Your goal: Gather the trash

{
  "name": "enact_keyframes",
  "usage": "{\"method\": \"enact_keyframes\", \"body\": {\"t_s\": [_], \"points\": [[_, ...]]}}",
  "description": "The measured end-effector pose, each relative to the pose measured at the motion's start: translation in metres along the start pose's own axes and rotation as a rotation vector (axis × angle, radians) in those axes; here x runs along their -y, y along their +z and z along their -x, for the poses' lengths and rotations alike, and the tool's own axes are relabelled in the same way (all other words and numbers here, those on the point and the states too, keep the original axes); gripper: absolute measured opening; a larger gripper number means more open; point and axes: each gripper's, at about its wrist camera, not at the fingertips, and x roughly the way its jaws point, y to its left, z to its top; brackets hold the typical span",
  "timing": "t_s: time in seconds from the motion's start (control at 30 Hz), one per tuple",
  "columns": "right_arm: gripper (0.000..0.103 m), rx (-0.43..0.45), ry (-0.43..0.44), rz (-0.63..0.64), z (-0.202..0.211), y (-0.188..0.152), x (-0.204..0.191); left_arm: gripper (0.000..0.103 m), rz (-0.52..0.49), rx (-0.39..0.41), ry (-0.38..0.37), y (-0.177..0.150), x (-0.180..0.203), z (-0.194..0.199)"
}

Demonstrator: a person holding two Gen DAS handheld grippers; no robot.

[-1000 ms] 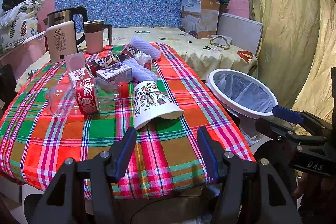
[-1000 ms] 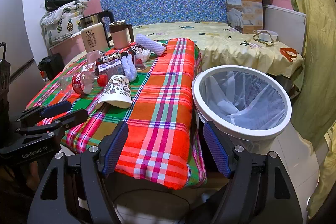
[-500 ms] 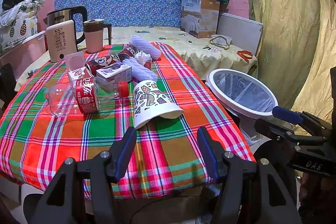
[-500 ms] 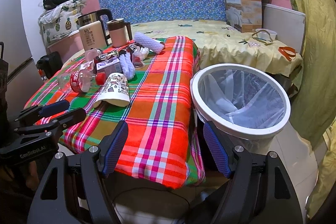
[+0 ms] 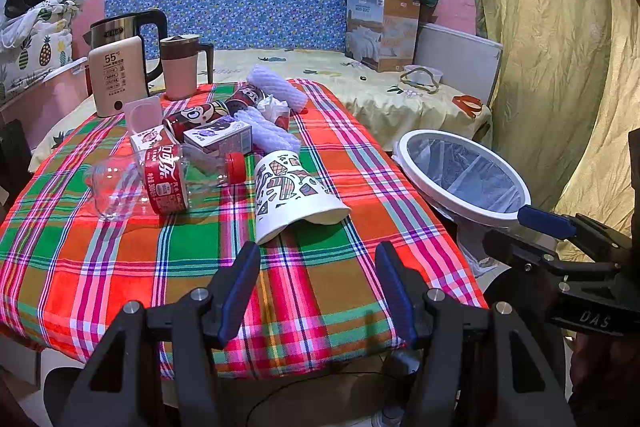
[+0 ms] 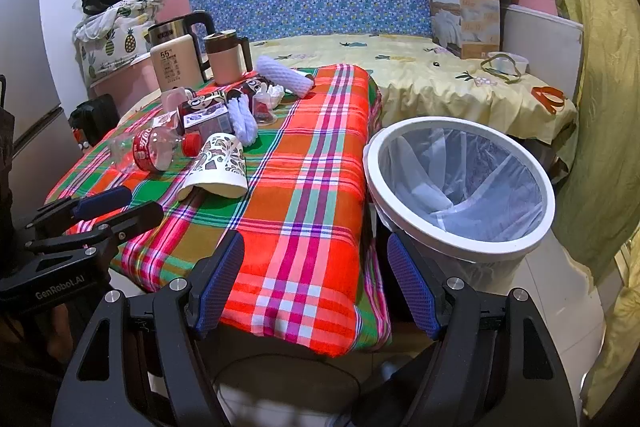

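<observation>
Two claws hang empty at the desk's near edge, left claw [image 5: 316, 291] and right claw [image 6: 314, 283], jaws parted with only plaid cloth between them. Trash clusters toward ten o'clock in the left view: a tipped paper cup [image 5: 294, 193] nearest, a clear cola bottle [image 5: 160, 181] just beside it. The lined bin [image 6: 460, 183] stands off the desk at two o'clock. Pinching the cup's soft wall could crush it or nudge the bottle rolling (round, probably light).
</observation>
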Motion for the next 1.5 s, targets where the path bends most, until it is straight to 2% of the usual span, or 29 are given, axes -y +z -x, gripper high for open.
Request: {"method": "enact_keyframes", "body": {"t_s": [0.43,0.6,1.13,1.27,1.5], "points": [[0.075,-0.002,0.0,-0.003,-0.002,0.0,0.0,0.062,0.002,-0.012,0.006,-0.001,-0.002,-0.002],[0.075,-0.015,0.03,0.004,-0.009,0.003,-0.002,0.062,0.023,-0.012,0.007,0.002,-0.012,-0.004],[0.075,-0.087,0.186,0.053,-0.058,0.031,-0.042,0.063,0.132,0.045,0.18,0.029,-0.103,-0.01],[0.075,-0.094,0.215,0.06,-0.07,0.039,-0.053,0.068,0.146,0.051,0.207,0.034,-0.122,-0.014],[0.075,-0.147,0.242,0.056,-0.097,0.047,-0.062,0.069,0.145,0.045,0.215,0.043,-0.148,-0.025]]}}
